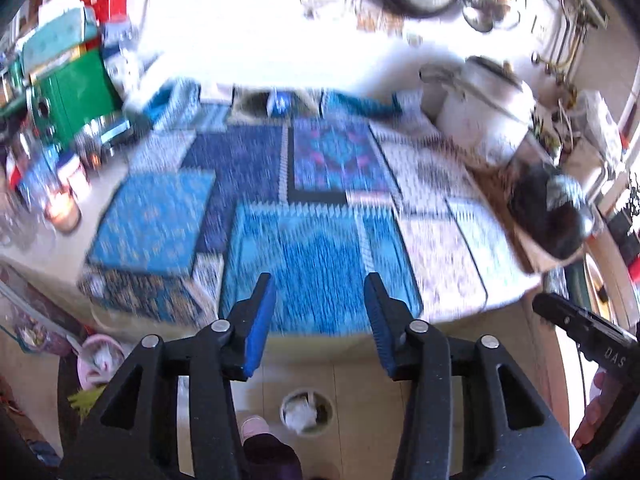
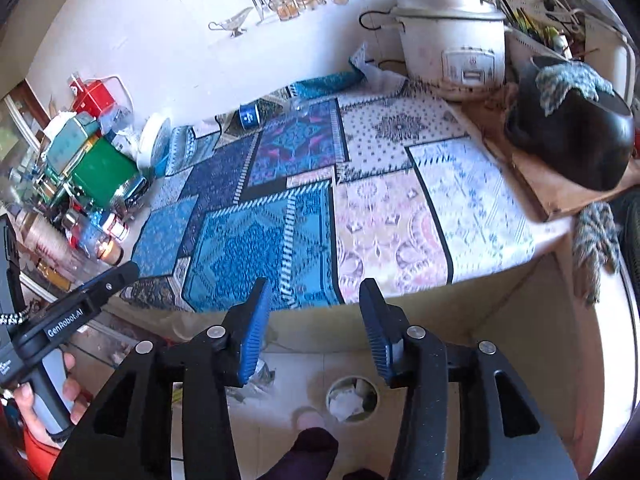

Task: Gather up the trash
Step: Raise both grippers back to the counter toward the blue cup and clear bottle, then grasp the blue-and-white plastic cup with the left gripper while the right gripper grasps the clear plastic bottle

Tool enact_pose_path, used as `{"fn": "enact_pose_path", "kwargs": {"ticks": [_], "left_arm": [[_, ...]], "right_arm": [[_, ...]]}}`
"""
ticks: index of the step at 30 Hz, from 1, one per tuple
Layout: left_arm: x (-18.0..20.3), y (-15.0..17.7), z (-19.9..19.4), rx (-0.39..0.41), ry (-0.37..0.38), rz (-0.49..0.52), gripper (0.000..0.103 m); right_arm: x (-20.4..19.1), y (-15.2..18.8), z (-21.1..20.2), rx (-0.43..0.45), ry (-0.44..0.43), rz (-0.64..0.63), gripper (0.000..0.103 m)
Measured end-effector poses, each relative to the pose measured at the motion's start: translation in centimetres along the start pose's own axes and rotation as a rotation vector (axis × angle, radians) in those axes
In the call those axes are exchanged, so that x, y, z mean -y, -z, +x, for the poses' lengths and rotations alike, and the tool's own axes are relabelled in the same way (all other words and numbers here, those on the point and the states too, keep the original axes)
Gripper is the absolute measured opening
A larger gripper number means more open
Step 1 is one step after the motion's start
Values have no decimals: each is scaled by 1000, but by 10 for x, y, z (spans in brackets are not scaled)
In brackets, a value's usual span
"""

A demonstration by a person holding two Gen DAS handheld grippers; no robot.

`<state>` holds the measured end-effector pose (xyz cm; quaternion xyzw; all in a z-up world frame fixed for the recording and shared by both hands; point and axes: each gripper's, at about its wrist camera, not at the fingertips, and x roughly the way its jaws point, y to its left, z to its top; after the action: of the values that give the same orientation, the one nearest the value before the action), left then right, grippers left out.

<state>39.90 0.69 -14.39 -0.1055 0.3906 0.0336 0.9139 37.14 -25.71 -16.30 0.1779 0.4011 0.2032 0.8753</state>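
Both the left gripper and the right gripper have their jaws parted about halfway with nothing between them, held above the near edge of the desk. Below them on the floor stands a small round bin with crumpled white trash inside, beside the person's foot. Farther out, a patterned blue cloth covers the desk, a blue can lies at its far edge, and a white rice cooker stands at the far right.
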Motion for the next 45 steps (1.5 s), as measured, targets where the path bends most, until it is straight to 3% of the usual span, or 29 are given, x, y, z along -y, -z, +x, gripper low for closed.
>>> {"fn": "enact_pose_path", "kwargs": {"ticks": [5,9,15,20,28,35,41,43,45], "left_arm": [[-23,-72,0,133,3,2,67],[-43,-130,35,179,31,21,72],[-66,-219,115,116,55,40,72],[-92,-268,186,70,79,50,72],[-124,-292,305,-61,54,49,72],[-134,-296,367,-120,83,54,72],[-127,-300,409,-166,112,82,72],[-124,-301,426,-189,112,78,72],[-122,-303,441,-207,115,67,72]], "right_arm": [[-18,-47,16,63,34,-34,54],[-32,-85,47,97,60,-24,57],[-52,-152,112,61,69,46,57],[-69,-203,175,65,100,69,57],[-69,-267,306,-52,105,175,58],[-70,-295,402,-134,169,182,58],[-56,-291,434,-168,185,238,57],[-55,-288,435,-176,174,225,42],[-56,-284,434,-180,168,206,37]]}}
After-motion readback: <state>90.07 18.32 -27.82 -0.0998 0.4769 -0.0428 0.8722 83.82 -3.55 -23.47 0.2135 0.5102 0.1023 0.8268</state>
